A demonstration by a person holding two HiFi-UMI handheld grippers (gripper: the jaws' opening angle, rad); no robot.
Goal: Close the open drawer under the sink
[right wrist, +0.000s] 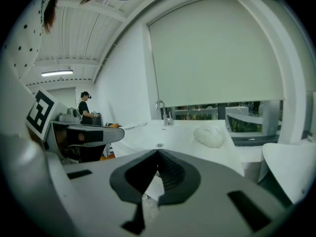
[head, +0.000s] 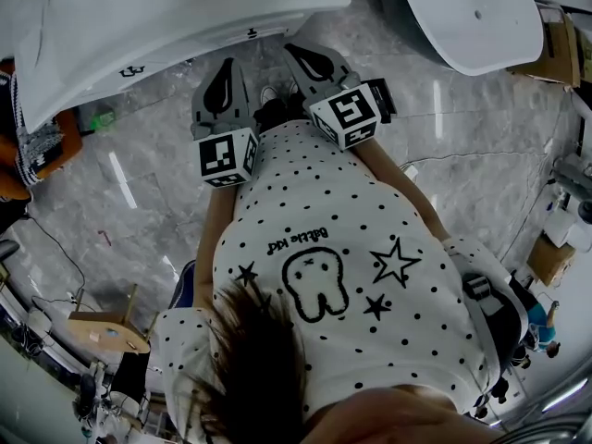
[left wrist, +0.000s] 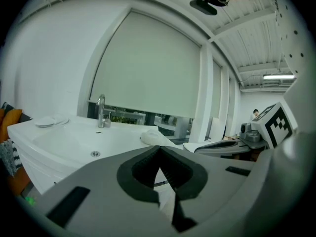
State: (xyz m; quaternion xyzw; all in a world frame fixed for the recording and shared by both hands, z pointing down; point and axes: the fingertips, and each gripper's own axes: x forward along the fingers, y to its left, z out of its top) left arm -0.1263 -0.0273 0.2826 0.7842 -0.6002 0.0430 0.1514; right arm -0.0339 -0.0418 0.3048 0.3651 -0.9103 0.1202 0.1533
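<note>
One white sink (head: 185, 26) ahead, faucet (left wrist: 101, 111) and pale lump (right wrist: 210, 135) on it

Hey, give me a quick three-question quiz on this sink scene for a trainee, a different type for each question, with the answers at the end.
1. Multiple choice: in the right gripper view, what lies on the sink to the right of the faucet?
A. a white cloth
B. a red cup
C. a bottle
2. True or false: the left gripper and the right gripper are both shut with nothing between their jaws.
3. Fill in: in the left gripper view, the dish lies to the ___ of the faucet.

Key: 1 A; 2 true; 3 left.
</note>
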